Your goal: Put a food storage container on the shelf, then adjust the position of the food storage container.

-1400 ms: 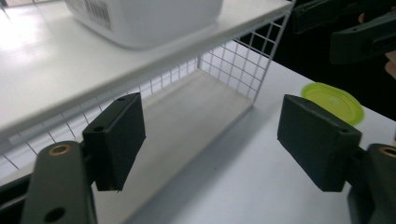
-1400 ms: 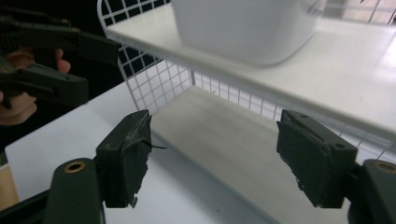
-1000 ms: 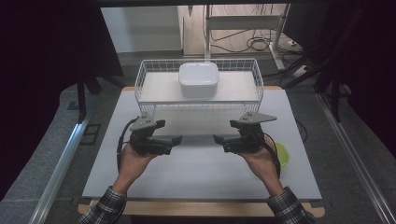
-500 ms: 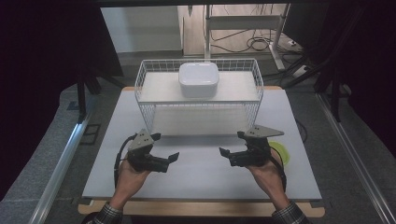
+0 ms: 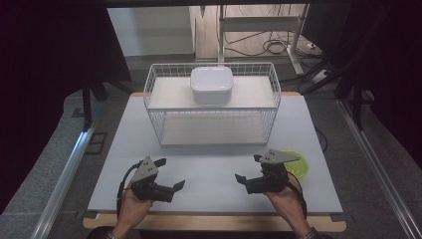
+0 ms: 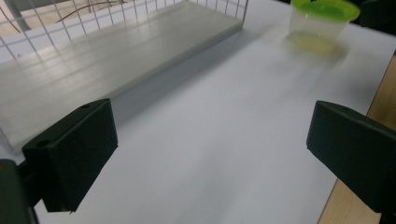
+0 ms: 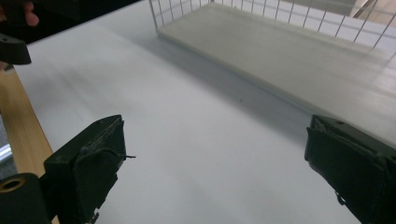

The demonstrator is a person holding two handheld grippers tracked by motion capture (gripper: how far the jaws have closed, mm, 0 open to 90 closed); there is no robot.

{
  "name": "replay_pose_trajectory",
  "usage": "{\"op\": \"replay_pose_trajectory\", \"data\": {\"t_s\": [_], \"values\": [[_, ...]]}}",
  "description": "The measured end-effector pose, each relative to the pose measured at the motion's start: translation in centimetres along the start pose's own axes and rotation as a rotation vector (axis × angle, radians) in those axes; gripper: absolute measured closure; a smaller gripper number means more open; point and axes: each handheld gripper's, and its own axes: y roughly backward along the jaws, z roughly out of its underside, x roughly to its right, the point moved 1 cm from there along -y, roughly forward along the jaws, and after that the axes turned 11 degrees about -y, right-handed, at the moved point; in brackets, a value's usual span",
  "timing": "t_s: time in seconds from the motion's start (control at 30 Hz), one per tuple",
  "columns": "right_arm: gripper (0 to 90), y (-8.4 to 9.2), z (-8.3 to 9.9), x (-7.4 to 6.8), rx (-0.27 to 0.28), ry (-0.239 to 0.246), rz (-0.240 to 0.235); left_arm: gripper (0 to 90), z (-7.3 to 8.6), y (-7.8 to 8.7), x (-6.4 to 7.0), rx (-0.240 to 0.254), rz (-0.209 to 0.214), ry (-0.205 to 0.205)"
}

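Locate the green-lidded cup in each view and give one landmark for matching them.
High view: green-lidded cup at right, on the table behind the right gripper.
Left gripper view: upper right, beyond the jaws.
Right gripper view: not in it.
Shared landmark: the wire basket.

The little see-through plastic cup (image 5: 296, 164) with a bright green lid sits upright on the white tabletop (image 5: 209, 164) near its right edge — right beside the right gripper (image 5: 247, 168), and well apart from the wire basket (image 5: 214, 112) further back.
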Motion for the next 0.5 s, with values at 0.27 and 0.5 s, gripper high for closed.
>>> {"op": "replay_pose_trajectory", "data": {"t_s": [0.27, 0.5], "values": [[5.0, -0.5, 1.5, 0.5, -0.043, -0.024, 0.019, 1.8, 0.9, 0.5, 0.5, -0.012, -0.033, -0.018], [2.1, -0.1, 1.2, 1.5, -0.039, -0.070, 0.058, 2.0, 1.4, 0.1, 0.4, -0.036, -0.035, -0.019]]}}
